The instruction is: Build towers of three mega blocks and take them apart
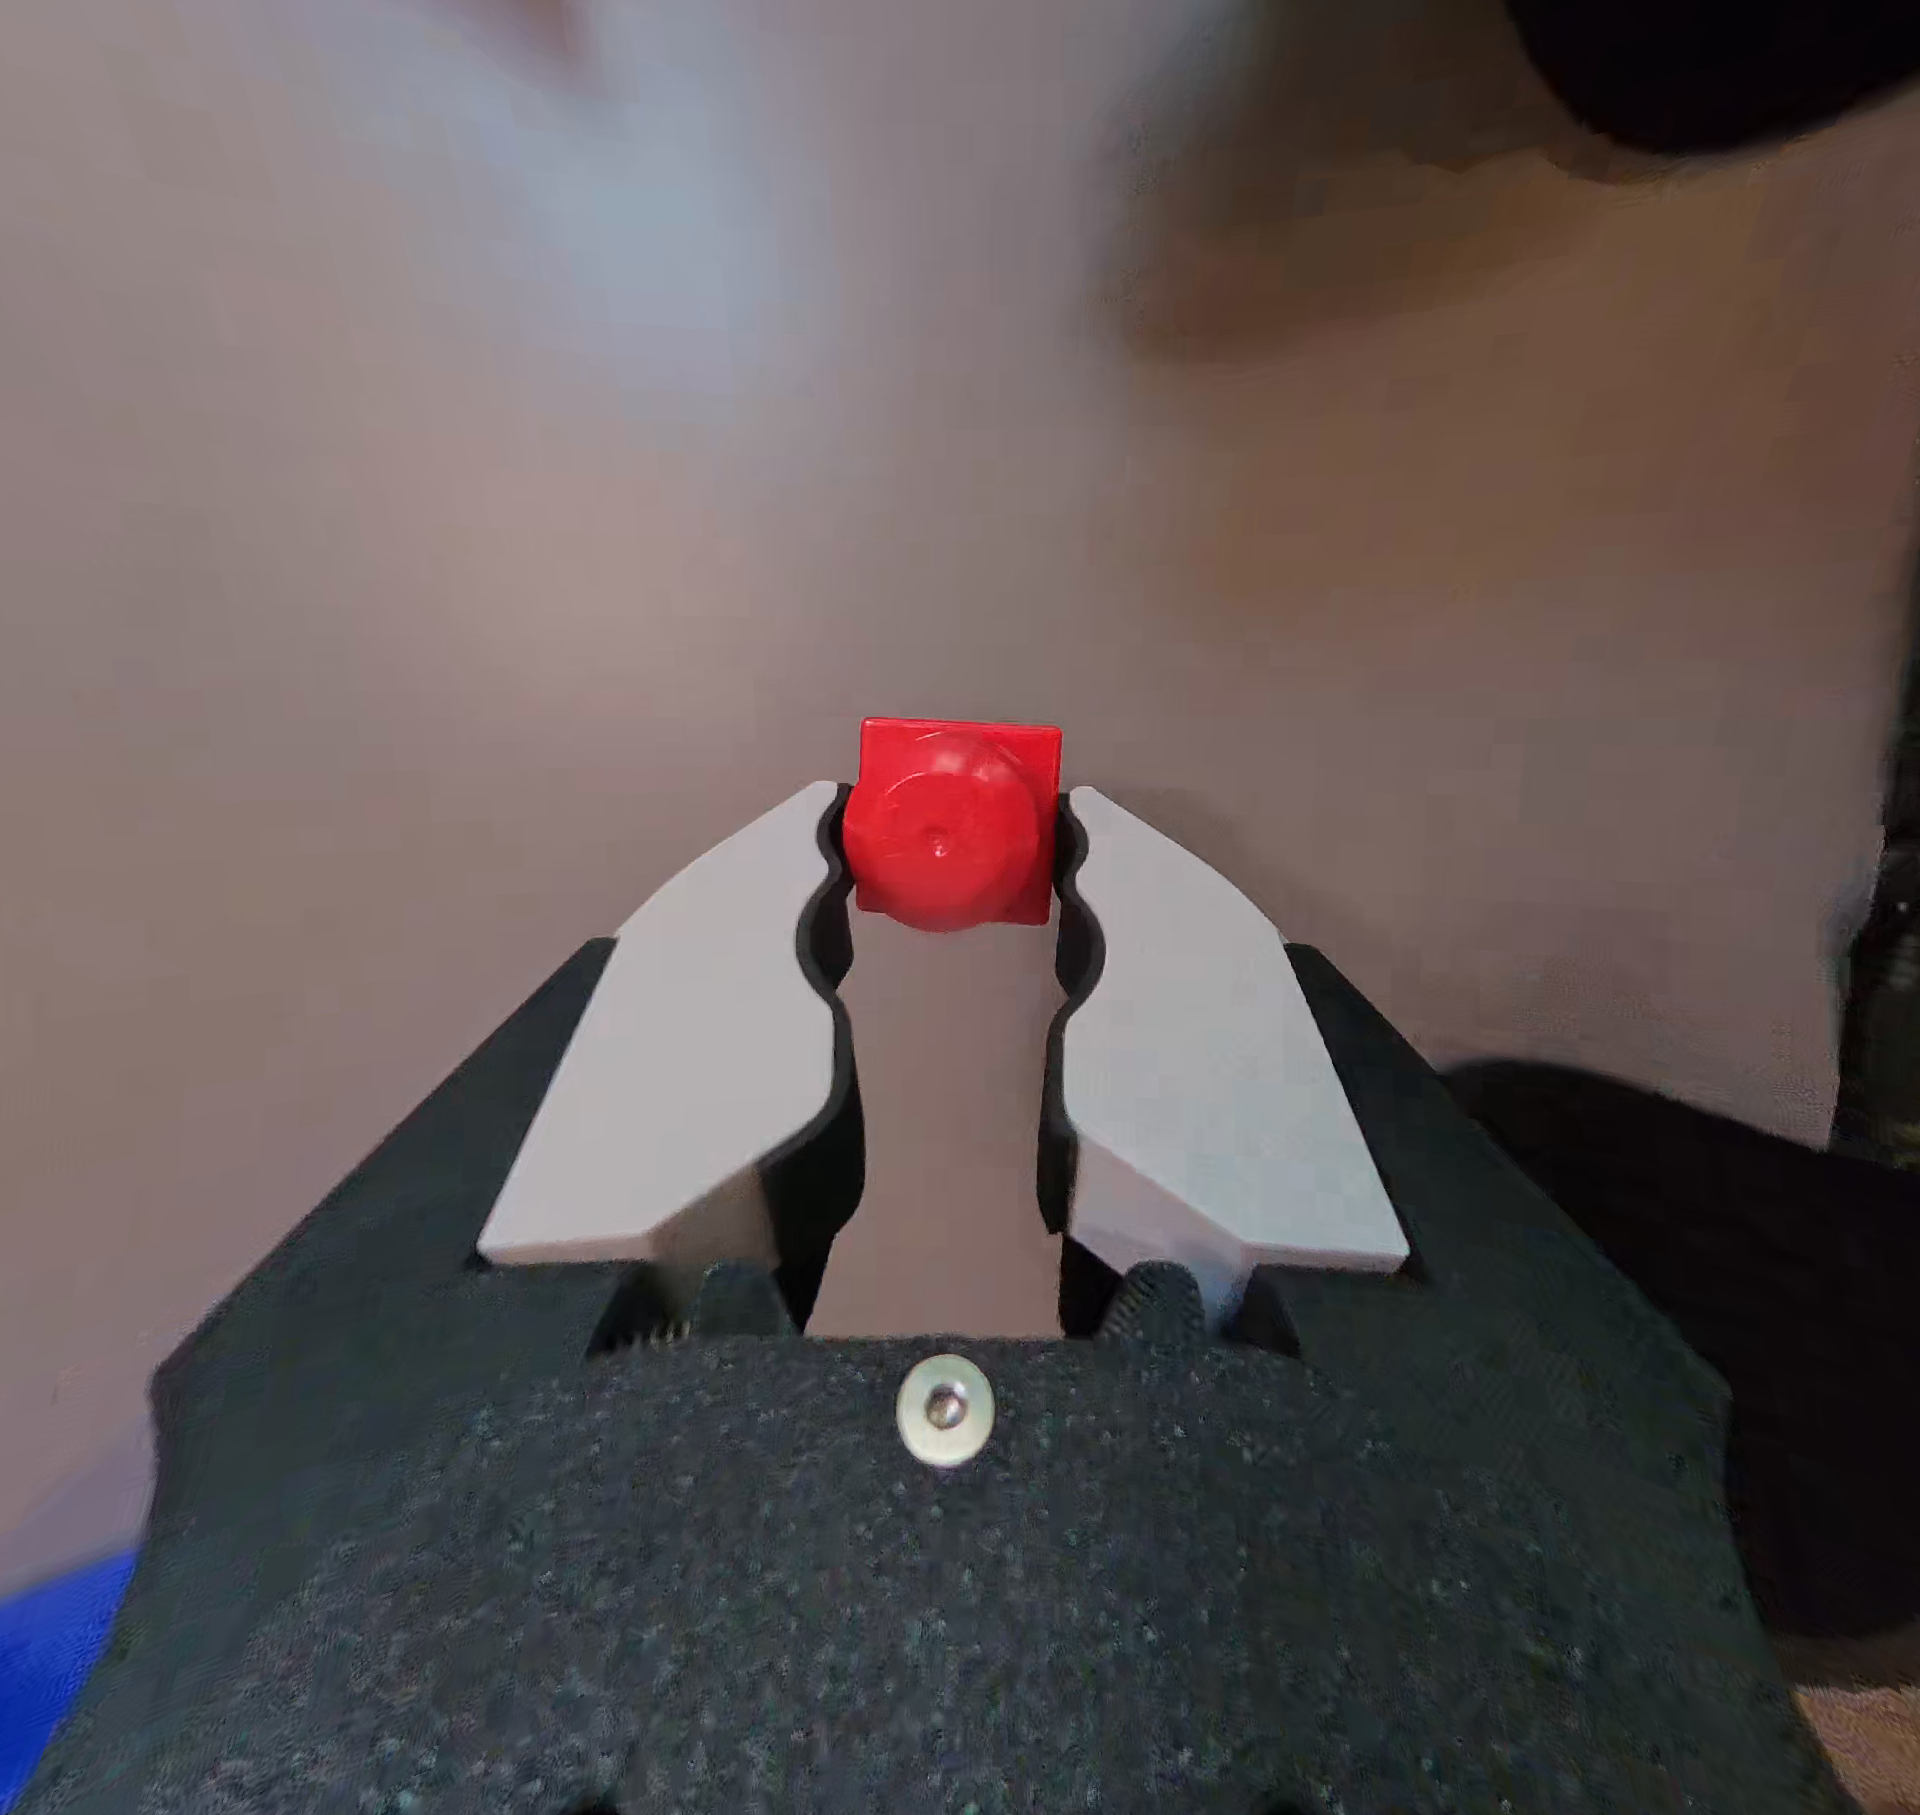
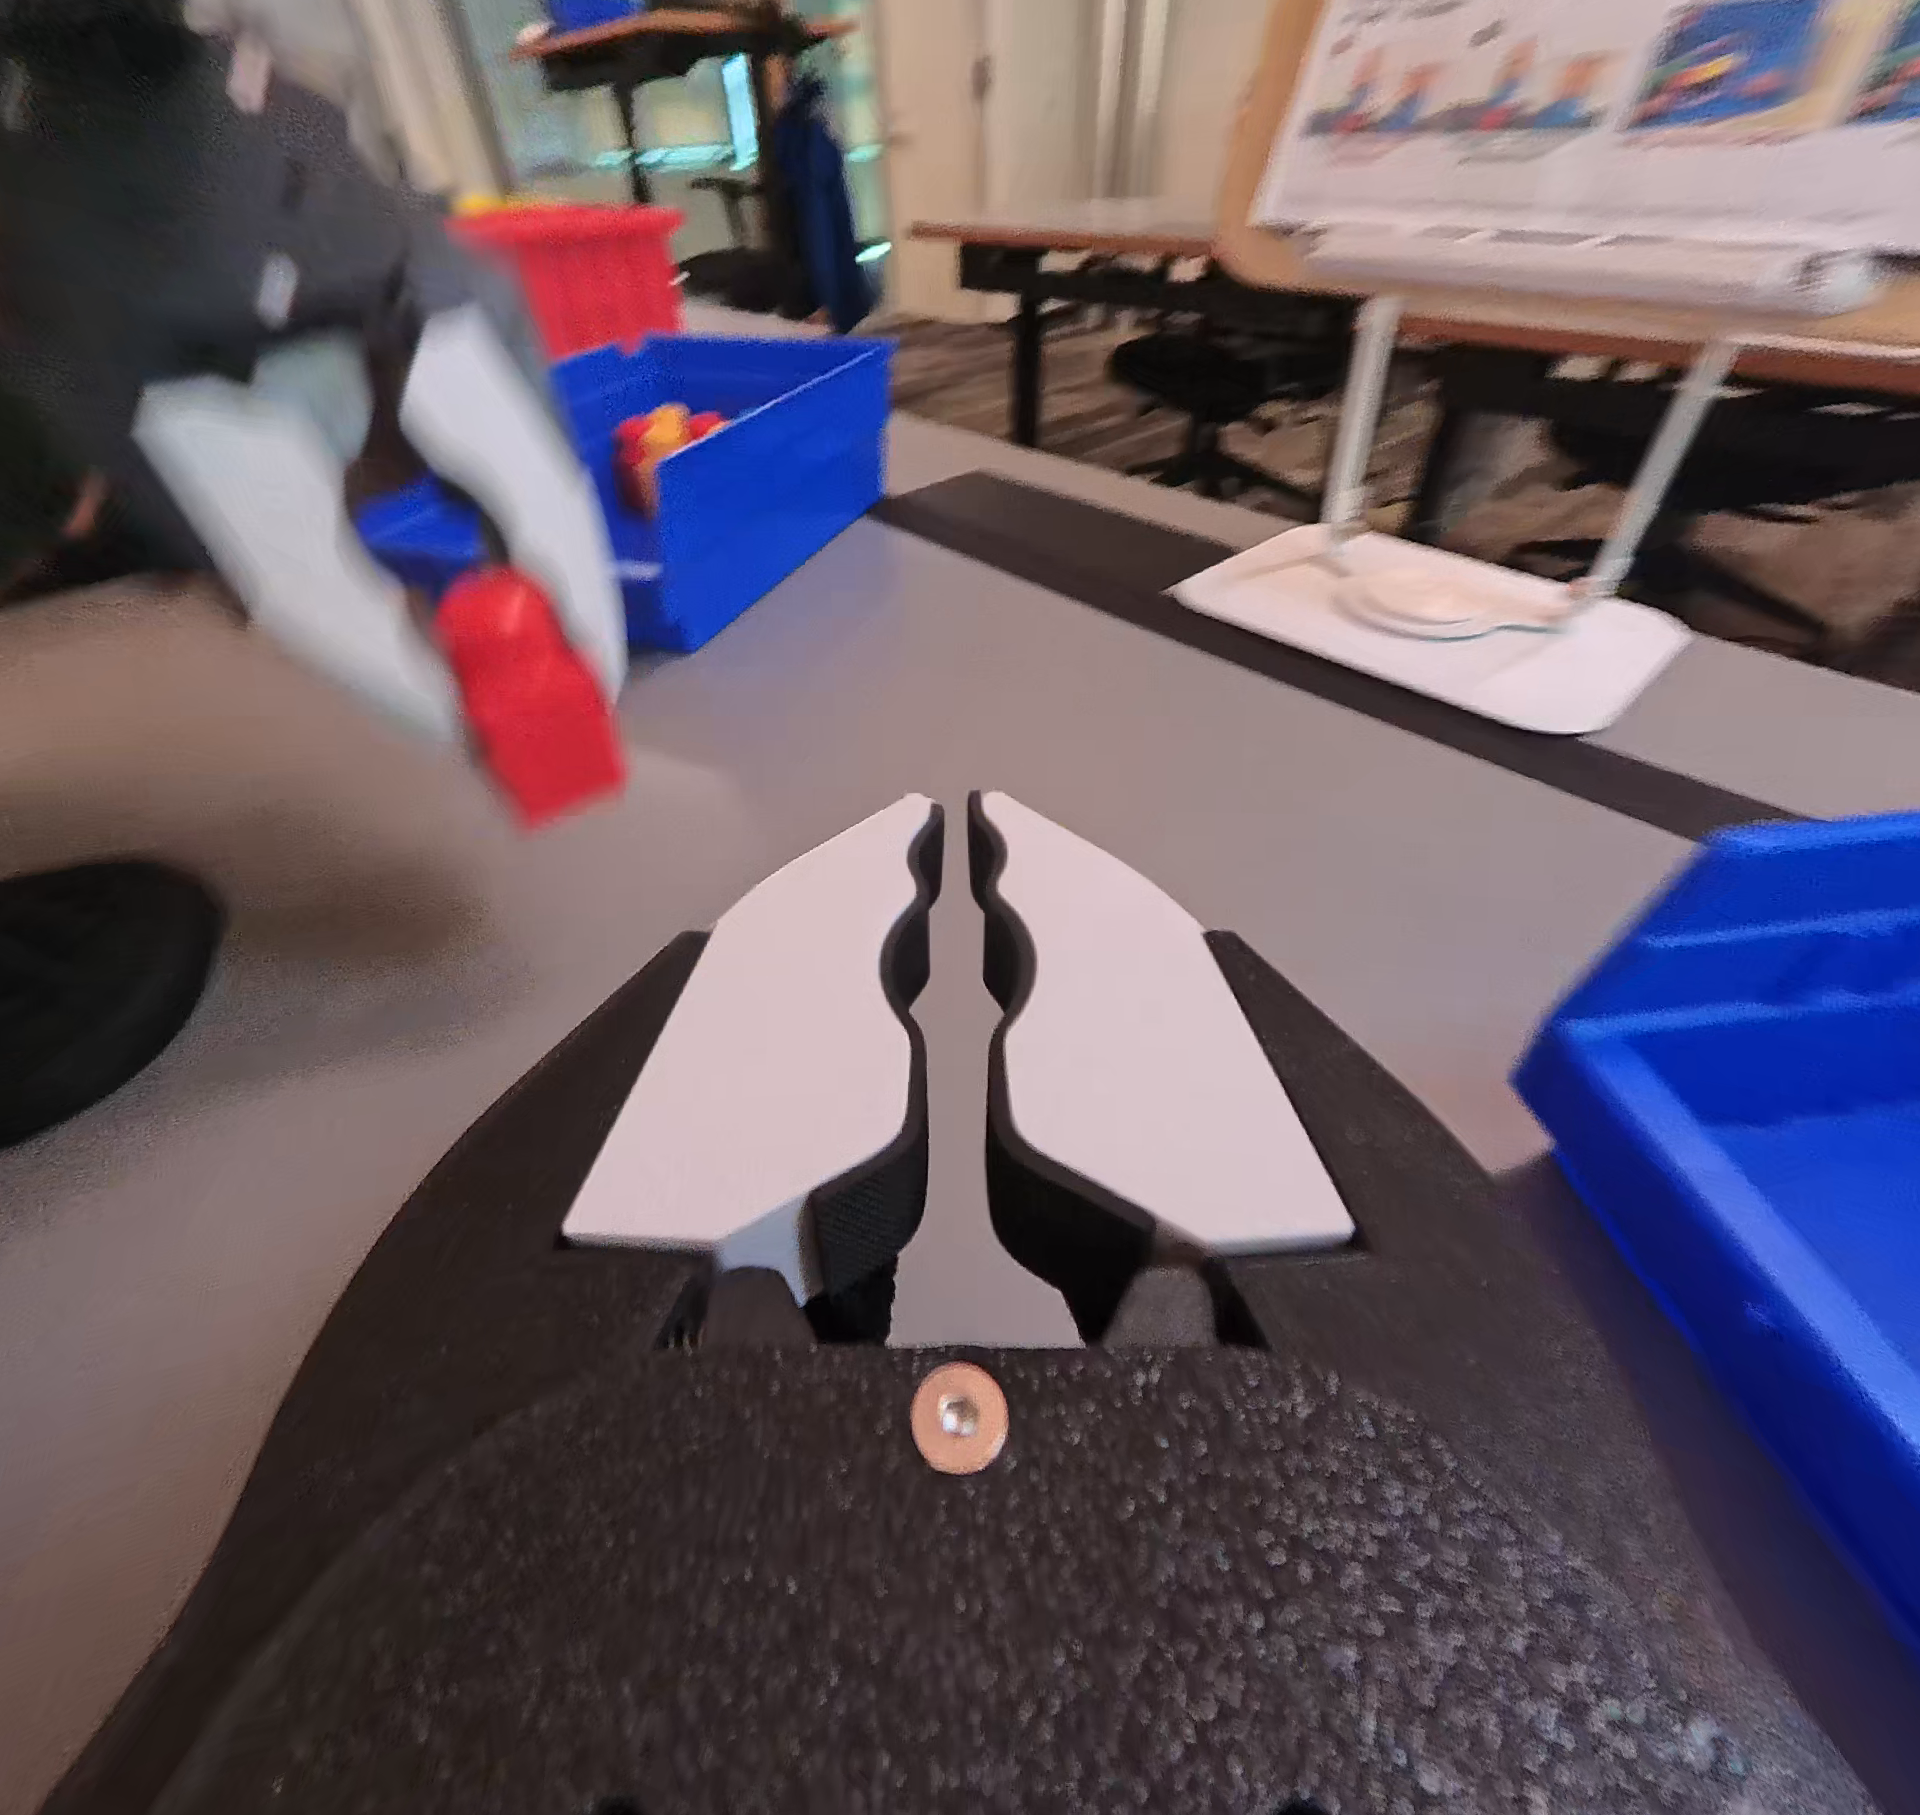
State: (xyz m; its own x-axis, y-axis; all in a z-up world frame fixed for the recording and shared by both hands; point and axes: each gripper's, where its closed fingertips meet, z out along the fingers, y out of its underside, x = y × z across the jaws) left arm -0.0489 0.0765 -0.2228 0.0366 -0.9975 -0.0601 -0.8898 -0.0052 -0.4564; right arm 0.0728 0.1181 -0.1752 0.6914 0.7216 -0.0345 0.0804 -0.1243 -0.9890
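Where the grey table [image 2: 1143,778] ends, desks [image 2: 1060,238] stand.

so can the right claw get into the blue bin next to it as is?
Probably yes: the blue bin sits open-topped just right of the right claw, nothing between them. The claw is shut and empty.

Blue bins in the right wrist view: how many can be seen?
2. One blue bin stands on the far left of the table and holds blocks; the other is at the right edge, partly cut off. More may be hidden.
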